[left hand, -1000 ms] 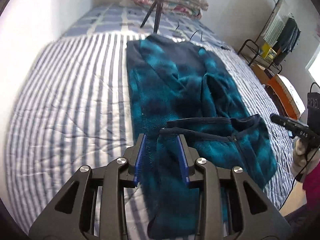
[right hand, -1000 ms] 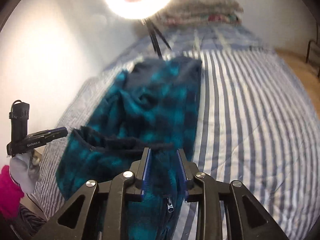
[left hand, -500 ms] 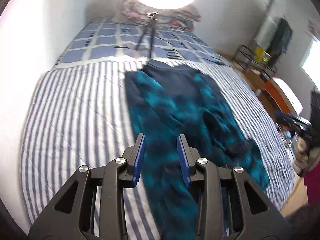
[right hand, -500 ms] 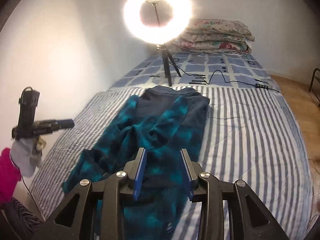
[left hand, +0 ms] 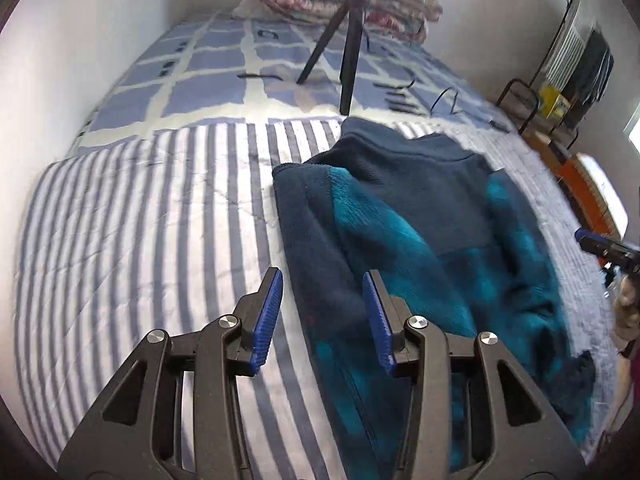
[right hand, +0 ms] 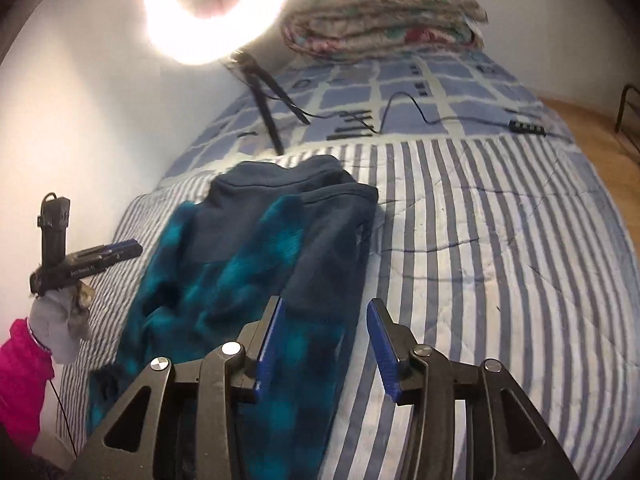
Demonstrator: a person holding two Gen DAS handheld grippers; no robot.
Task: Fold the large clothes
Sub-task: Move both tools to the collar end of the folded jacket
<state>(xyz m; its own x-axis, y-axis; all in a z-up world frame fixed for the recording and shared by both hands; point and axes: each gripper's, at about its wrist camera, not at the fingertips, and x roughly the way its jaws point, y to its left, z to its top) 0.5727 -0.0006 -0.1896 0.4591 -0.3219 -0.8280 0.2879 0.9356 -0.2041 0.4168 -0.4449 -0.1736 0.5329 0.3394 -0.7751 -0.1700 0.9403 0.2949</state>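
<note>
Fleece jacket lies lengthwise ahead of both grippers

Fleece jacket (left hand: 420, 248) runs away along the striped quilt (left hand: 140, 240) toward the tripod (left hand: 348, 52). Left gripper (left hand: 322, 316) and right gripper (right hand: 322, 338), just opening and empty, flank its long edges.

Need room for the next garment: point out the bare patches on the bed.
Free: striped quilt beside the teal-and-navy fleece jacket, up to the checked sheet. Crowded: black ring-light tripod, cable and folded floral blanket.

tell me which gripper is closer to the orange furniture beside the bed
Right. The right gripper sits beyond the jacket, on the side of the orange furniture; the left gripper straddles the jacket's opposite edge.
</note>
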